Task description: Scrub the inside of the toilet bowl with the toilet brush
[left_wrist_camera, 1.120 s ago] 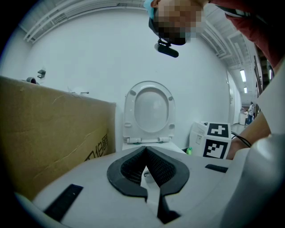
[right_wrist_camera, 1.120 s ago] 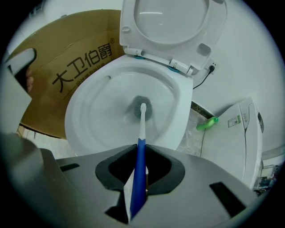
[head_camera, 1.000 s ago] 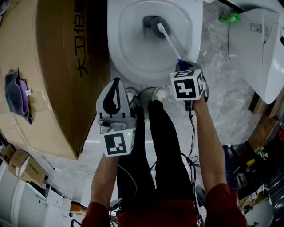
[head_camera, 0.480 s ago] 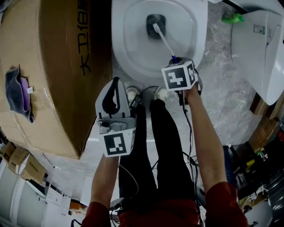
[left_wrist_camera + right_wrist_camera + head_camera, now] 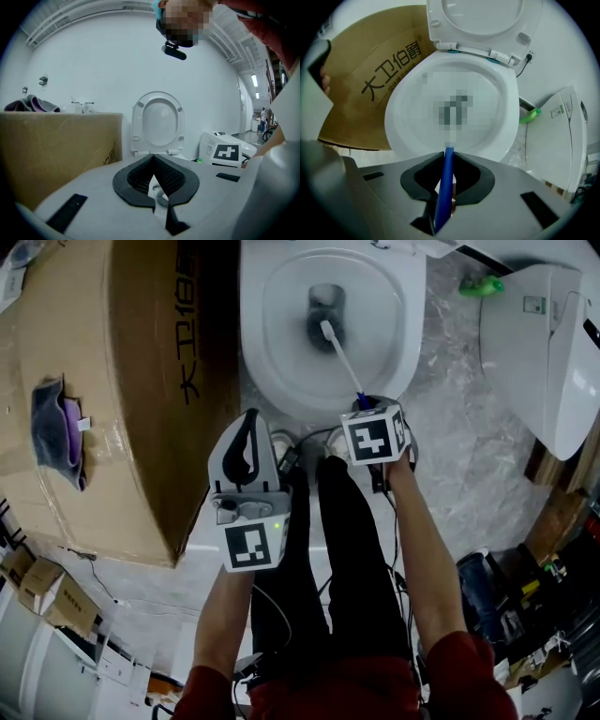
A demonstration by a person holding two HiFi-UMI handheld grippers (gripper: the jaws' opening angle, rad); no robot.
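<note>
Your right gripper (image 5: 361, 401) is clamped on the blue handle end of the toilet brush (image 5: 339, 354). In the right gripper view both jaws press the shaft (image 5: 444, 187) from either side. From the jaws the brush runs forward and down into the toilet bowl (image 5: 277, 343), with the white head sitting at the dark drain opening, roughly bowl centre. The gripper itself hangs just over the near rim, above your shoes.

Your left gripper (image 5: 247, 427) is closed with nothing in it, the jaw tips meeting in its own view (image 5: 153, 157). It's held back from the bowl, beside the cardboard box (image 5: 112, 381), pointing at the raised seat lid (image 5: 157, 122).
</note>
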